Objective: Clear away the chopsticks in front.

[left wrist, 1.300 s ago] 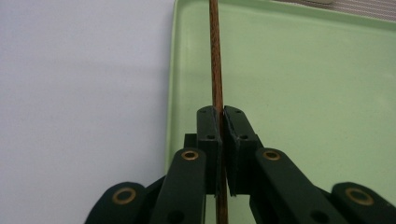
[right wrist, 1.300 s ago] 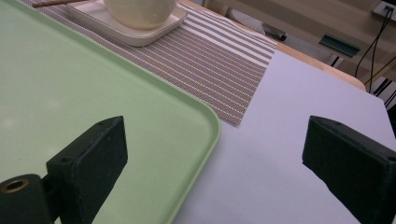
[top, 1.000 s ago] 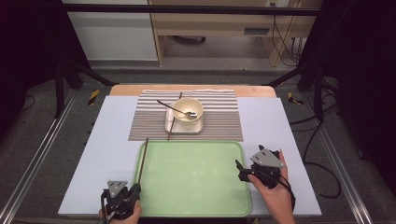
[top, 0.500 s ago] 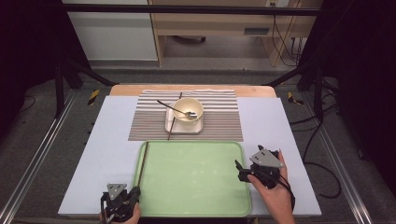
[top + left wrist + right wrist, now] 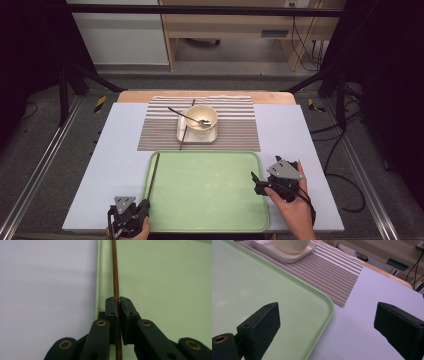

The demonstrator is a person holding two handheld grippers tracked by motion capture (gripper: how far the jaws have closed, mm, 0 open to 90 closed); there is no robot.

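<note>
Left claw (image 5: 118,305) pinching chopstick (image 5: 115,270) end

two chopsticks (image 5: 153,175), one bowl (image 5: 202,118), one tray (image 5: 210,220)

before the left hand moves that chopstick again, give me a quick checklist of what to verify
1. Left gripper shut on the chopstick: ok, pads pinch the brown stick.
2. Chopstick lies over the green tray, along its left edge: ok.
3. Right gripper open and holding nothing: ok, jaws stand wide at the tray's right corner.
4. Second chopstick leans by the bowl on the striped mat: ok, not yet fetched.
5. Spoon rests in the bowl: ok.
6. Chopstick's far tip touching the tray: cannot tell.
</note>
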